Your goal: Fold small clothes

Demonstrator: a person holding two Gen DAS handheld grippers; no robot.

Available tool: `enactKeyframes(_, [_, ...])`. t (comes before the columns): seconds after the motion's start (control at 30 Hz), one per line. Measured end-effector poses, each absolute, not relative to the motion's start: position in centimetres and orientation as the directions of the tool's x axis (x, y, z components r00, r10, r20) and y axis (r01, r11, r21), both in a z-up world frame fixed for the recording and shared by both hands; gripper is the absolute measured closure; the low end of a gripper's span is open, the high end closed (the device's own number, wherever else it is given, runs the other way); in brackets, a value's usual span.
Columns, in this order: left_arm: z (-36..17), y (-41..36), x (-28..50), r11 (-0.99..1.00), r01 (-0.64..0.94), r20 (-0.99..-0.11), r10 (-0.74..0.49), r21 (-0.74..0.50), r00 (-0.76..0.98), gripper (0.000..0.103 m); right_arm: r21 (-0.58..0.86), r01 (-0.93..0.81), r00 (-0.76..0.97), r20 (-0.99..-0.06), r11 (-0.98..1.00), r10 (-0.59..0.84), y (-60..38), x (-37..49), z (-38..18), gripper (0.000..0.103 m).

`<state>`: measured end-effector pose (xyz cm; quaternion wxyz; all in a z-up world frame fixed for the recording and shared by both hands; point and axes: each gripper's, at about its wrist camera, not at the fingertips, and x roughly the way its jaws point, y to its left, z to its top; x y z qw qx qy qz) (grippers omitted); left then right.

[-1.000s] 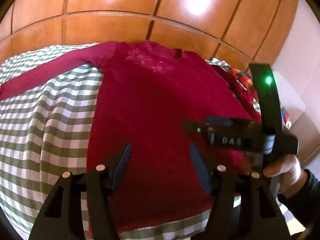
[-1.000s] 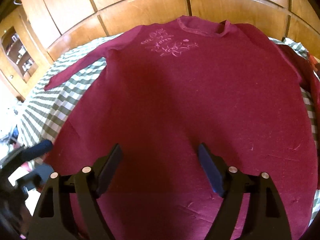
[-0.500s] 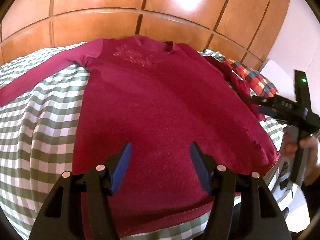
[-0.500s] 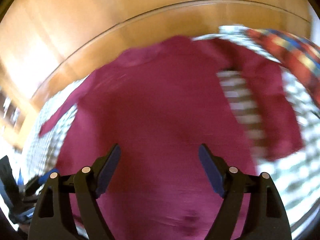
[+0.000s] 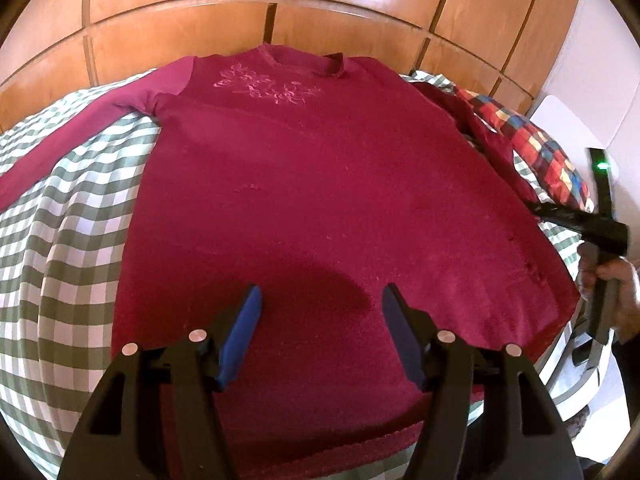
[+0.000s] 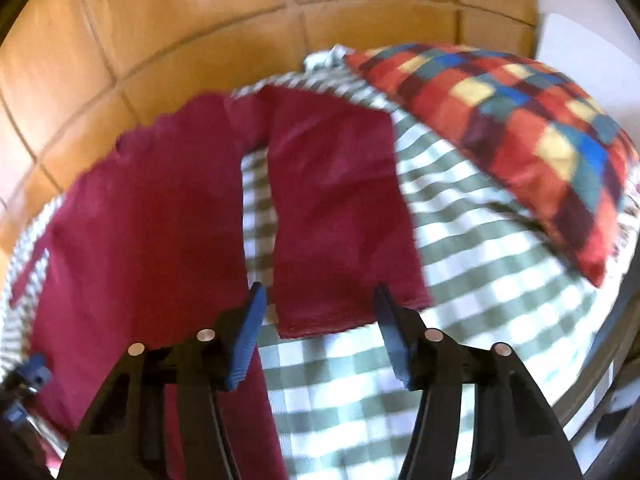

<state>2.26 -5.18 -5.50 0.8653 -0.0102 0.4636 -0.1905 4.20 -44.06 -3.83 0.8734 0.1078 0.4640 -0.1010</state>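
Observation:
A dark red long-sleeved top [image 5: 320, 184] with pink embroidery on the chest lies flat, front up, on a green-and-white checked bedcover [image 5: 68, 240]. My left gripper [image 5: 320, 320] hangs open above the top's lower middle with nothing between its fingers. In the right wrist view the top's body [image 6: 136, 232] is at the left and its right sleeve [image 6: 336, 216] runs down the middle. My right gripper [image 6: 318, 320] is over the sleeve's cuff end; its jaws are closing, the cuff lies between them and the pads do not press on it. The right gripper's body [image 5: 588, 228] shows at the right edge, held by a hand [image 5: 624, 288].
A pillow [image 6: 520, 136] in red, blue and yellow checks lies on the bed to the right of the sleeve. Wooden panelled cupboard doors [image 5: 320, 4] stand behind the bed. The bed's right edge drops away near the hand. The left sleeve [image 5: 80, 136] stretches out to the far left.
The right gripper swung from over the top's body to the right, over the right sleeve, and its fingers drew closer together. The left gripper sank slightly toward the top.

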Motion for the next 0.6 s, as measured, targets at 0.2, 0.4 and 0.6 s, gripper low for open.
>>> enactKeyframes(0.2, [-5.7,-5.0,2.6,0.931,0.312,-0.809,-0.328,-0.19,0.488,0.04,0.076,0.266,0.579,-0.809,0.961,-0.096,-45.3,5.8,-1.1,0.096])
enactKeyframes(0.4, [-5.6,-5.0,3.3,0.936,0.293,-0.815,-0.32,-0.194,0.484,0.04,0.295,0.324,0.769,-0.636,0.899,-0.068,-52.0,5.0,8.3,0.096])
enactKeyframes(0.6, [-5.5,-5.0,4.1,0.944,0.265,-0.823,-0.307,-0.198,0.478,0.04,0.373,0.472,0.785,-0.59,0.799,-0.189,-61.2,8.9,11.9,0.096])
